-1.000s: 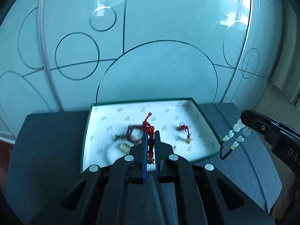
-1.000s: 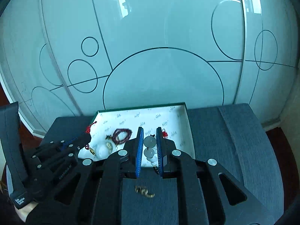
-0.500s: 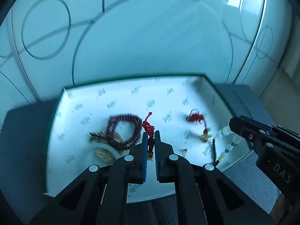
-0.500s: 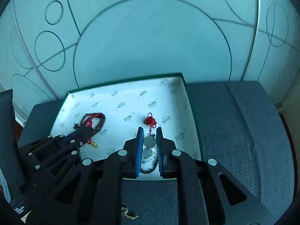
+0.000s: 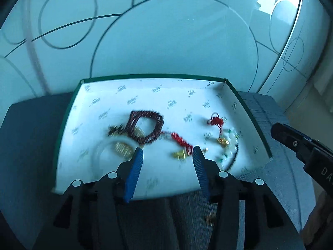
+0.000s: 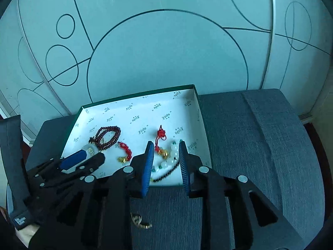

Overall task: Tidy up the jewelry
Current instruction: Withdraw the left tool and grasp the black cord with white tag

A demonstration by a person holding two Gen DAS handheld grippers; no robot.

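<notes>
A shallow green-edged box [image 5: 66, 114] [image 6: 200, 112] with a white lining sits on a grey fabric seat. In it lie a dark red bead bracelet [image 5: 145, 128] [image 6: 108, 134], a red knotted cord with a gold charm [image 5: 181, 142] [image 6: 126, 150], a second red knot charm [image 5: 216, 121] [image 6: 161, 134] and a white-and-green bead string with a black tail [image 5: 229, 154] [image 6: 169, 162]. My left gripper [image 5: 167, 153] is open and empty above the box's near half. My right gripper [image 6: 165, 148] is open and empty over the bead string.
A small gold piece [image 6: 140, 223] [image 5: 210, 218] lies on the grey seat [image 6: 260, 145] in front of the box. A pale wall with dark circle patterns [image 6: 166, 52] stands right behind. The seat's right half is bare fabric.
Both grippers opened. The red cord dropped from the left and the bead string from the right; both now lie in the box. Both grippers pulled back slightly.
</notes>
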